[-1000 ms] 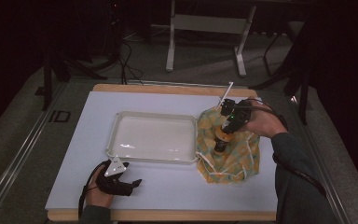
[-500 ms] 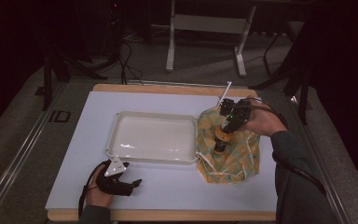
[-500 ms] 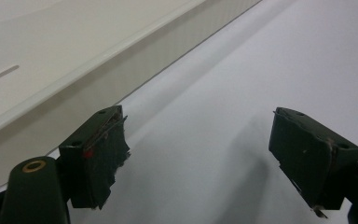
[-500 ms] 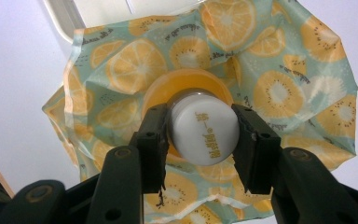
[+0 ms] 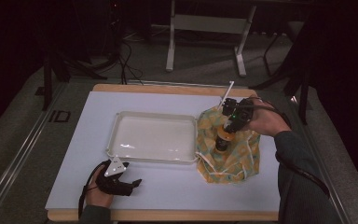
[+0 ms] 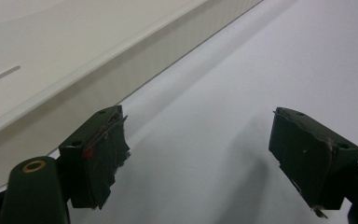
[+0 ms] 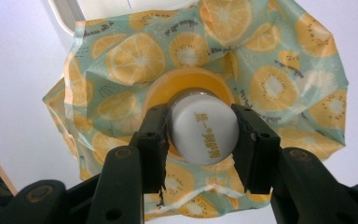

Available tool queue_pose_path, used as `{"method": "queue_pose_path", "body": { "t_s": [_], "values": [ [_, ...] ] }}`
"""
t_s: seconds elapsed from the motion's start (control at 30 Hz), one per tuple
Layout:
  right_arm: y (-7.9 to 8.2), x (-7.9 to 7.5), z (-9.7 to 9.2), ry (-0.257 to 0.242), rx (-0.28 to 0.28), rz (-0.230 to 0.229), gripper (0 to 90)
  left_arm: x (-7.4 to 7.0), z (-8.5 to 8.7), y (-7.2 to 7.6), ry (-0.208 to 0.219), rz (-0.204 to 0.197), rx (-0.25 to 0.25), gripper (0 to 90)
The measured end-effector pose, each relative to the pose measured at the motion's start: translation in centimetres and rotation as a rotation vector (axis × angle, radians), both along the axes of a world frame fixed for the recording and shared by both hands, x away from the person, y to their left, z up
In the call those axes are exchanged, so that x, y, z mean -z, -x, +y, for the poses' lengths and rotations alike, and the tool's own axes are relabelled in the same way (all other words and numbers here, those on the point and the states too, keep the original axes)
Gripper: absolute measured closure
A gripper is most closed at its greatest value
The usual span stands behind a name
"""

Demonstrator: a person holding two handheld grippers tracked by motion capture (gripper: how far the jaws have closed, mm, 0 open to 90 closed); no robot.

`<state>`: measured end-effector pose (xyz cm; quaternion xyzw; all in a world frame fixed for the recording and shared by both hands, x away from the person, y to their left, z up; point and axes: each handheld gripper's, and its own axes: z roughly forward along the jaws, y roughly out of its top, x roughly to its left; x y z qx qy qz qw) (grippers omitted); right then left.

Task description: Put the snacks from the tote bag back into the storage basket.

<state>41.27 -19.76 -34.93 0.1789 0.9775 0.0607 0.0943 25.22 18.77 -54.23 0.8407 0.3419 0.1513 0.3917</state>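
Note:
An orange bottle (image 5: 222, 140) with a white cap (image 7: 204, 133) stands upright on a fruit-printed cloth bag (image 5: 242, 156) at the right of the table. My right gripper (image 5: 225, 129) comes down on it from above and is shut on the cap, one jaw on each side. In the right gripper view the bag (image 7: 279, 84) spreads out under the bottle. My left gripper (image 5: 133, 183) rests on the white table surface at the front left, open, with nothing between its fingers (image 6: 98, 154). It lies just in front of the white tray (image 5: 154, 160).
The shallow white tray (image 6: 51, 70) sits mid-table with nothing in it, its right edge touching the bag. A thin white stick (image 5: 227, 91) leans behind the right hand. The table's wooden front edge (image 5: 168, 215) runs close to the left hand.

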Motion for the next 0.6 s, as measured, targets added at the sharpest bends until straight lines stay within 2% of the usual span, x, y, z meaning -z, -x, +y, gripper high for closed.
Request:
{"method": "queue_pose_path", "body": {
  "t_s": [0.6],
  "values": [
    [0.6, -2.9, -0.8, -0.003, 0.017, -0.043, 58.7, 0.0, 0.0, 0.0, -0.003, 0.001, 0.002, 18.8]
  ]
}}
